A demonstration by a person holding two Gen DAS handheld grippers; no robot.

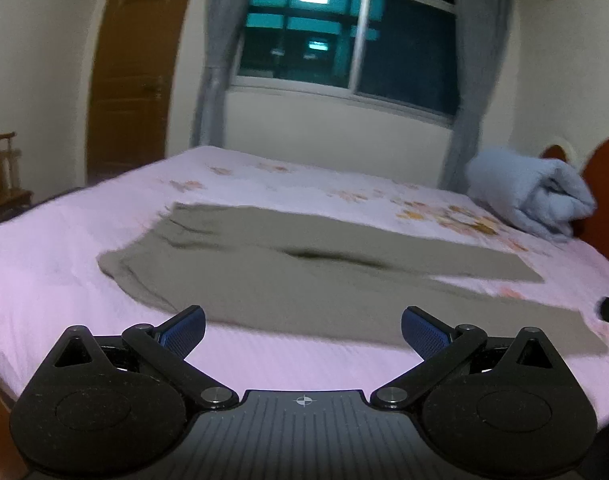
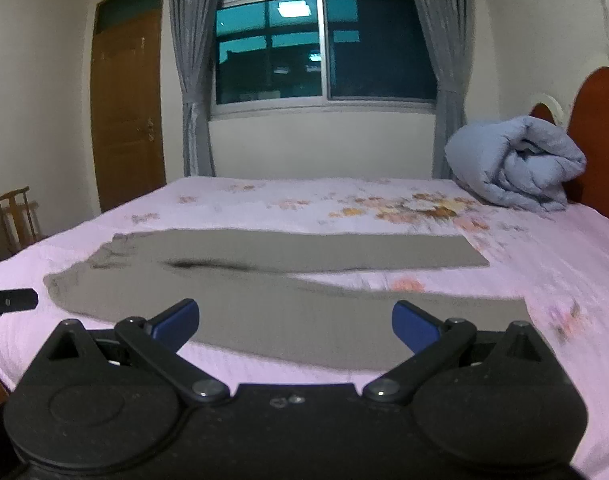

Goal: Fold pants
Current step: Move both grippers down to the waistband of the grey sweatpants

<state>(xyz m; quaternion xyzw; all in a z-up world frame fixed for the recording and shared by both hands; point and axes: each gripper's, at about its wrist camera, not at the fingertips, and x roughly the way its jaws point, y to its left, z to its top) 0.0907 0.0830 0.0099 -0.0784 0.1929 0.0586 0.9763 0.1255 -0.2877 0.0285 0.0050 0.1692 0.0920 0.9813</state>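
Note:
Grey-brown pants (image 1: pixel 304 276) lie flat on the pink bed, waist to the left and both legs stretched to the right, slightly spread; they also show in the right wrist view (image 2: pixel 288 284). My left gripper (image 1: pixel 302 330) is open and empty, above the bed's near edge, just short of the near leg. My right gripper (image 2: pixel 294 326) is open and empty, also just short of the near leg. The left gripper's tip (image 2: pixel 10 300) shows at the left edge of the right wrist view.
The pink floral bedsheet (image 2: pixel 544 264) covers the bed. A rolled blue quilt (image 2: pixel 516 164) sits by the red headboard (image 2: pixel 596 128) at right. A wooden chair (image 2: pixel 16 216) and a door (image 2: pixel 128 100) are at left; a curtained window (image 2: pixel 324 44) is behind.

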